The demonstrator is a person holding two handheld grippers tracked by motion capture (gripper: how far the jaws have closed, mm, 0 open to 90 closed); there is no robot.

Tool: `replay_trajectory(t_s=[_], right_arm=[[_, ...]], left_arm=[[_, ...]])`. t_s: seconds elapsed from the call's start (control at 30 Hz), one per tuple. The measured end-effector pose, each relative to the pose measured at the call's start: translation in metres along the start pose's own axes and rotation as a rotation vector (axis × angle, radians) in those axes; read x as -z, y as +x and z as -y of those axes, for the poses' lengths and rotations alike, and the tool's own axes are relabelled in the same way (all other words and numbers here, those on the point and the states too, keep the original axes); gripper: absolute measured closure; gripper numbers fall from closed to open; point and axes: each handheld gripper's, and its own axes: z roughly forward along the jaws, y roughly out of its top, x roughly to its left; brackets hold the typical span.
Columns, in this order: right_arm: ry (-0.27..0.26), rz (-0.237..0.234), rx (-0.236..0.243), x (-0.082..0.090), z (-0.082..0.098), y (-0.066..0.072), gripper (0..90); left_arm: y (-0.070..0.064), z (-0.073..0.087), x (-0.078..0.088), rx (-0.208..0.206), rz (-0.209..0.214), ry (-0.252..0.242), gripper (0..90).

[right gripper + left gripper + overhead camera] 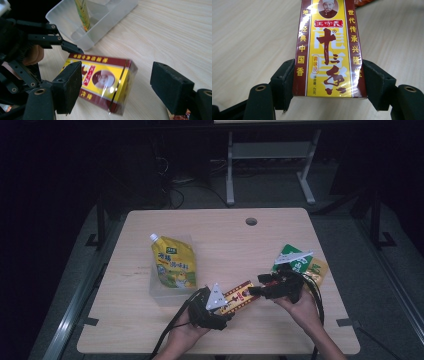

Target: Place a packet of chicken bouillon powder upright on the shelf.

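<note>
A red and yellow seasoning box point(240, 295) lies flat on the wooden table point(220, 235) near the front middle. My left gripper point(216, 309) is shut on its near end; both pads press the long sides of the box point(328, 50). My right gripper point(256, 290) stands open at the box's other end. In the right gripper view the box point(102, 80) lies ahead of the two spread pads point(70, 85), apart from them. The left gripper's black linkage point(37, 47) holds the box from the left there.
A clear plastic container point(160, 292) left of centre holds an upright yellow spouted pouch point(174, 262); the container point(100, 25) is just beyond the box. Green point(292, 260) and yellow point(317, 270) packets lie at the right by the right hand. A cable hole point(251, 221) sits far back.
</note>
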Motion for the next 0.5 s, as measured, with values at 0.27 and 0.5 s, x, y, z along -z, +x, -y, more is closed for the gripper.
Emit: replay_trajectory(t_s=[0.27,0.5], right_arm=[[-0.016,-0.011,-0.025,0.000,0.002,-0.004,24.5],[-0.033,-0.032,-0.047,-0.003,0.002,-0.007,24.5]], left_arm=[[0.003,-0.010,0.005,0.014,-0.052,-0.038,32.2],[0.006,-0.015,0.009,0.029,-0.086,-0.059,32.2]])
